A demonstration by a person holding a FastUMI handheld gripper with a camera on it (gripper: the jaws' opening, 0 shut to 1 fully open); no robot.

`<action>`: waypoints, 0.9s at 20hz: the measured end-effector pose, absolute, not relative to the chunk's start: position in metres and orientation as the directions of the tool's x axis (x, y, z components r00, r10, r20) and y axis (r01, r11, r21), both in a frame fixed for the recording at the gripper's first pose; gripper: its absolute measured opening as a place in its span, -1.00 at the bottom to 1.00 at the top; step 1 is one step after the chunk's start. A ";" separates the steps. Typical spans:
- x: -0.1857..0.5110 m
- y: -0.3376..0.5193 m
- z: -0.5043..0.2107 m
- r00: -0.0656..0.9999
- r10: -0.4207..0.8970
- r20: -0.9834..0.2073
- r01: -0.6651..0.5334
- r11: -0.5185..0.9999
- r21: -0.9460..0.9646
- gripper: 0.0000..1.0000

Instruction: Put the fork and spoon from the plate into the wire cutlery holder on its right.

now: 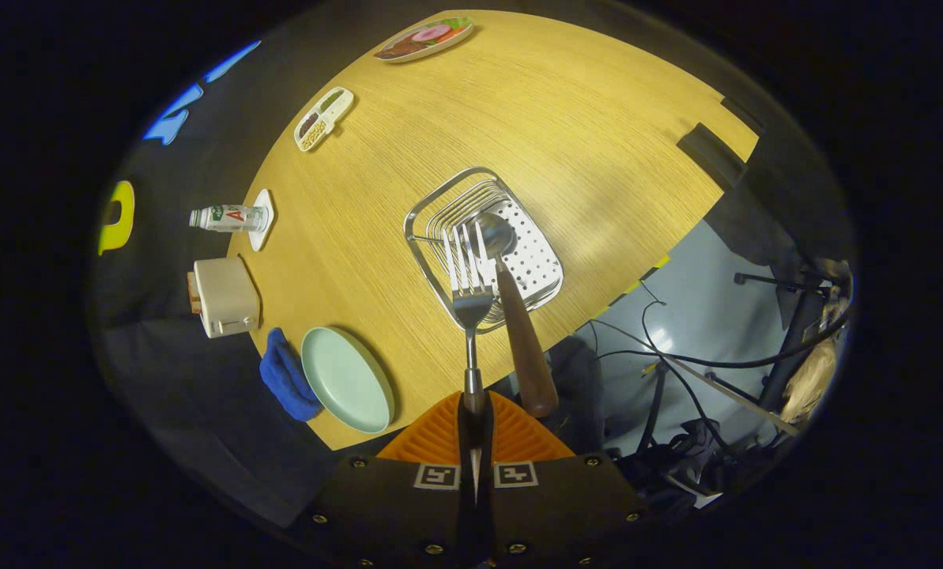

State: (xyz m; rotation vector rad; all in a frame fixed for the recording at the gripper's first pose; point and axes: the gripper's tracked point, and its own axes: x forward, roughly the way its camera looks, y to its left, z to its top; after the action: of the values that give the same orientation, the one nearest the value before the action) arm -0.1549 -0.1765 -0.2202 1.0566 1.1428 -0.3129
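My tongs (473, 411) clenched on fork (469, 296) handle, both fingers (439, 433) pressing it. Fork tines over wire cutlery holder (483, 237), just ahead of fingers; can't tell whether tines touch it. Spoon (511, 300) standing tilted in holder, bowl inside, brown handle leaning toward me, just right of fork. Pale green plate (347, 379) bare on tabletop (518, 118), near left, blue cloth (287, 378) beside it. Toaster (224, 296) and bottle (228, 217) farther left.
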 end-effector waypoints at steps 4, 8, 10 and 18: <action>-0.154 -0.184 -0.216 0.425 0.280 -0.861 0.690 0.515 0.508 -0.95; -0.152 -0.188 -0.213 0.429 0.284 -0.857 0.695 0.502 0.514 -0.89; -0.151 -0.188 -0.214 0.426 0.279 -0.861 0.698 0.503 0.509 -0.84; -0.148 -0.197 -0.205 0.456 0.252 -0.853 0.711 0.473 0.520 -0.80</action>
State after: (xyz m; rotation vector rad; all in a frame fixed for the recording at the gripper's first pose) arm -0.1475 -0.1973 -0.2054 1.0830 1.1023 -0.3638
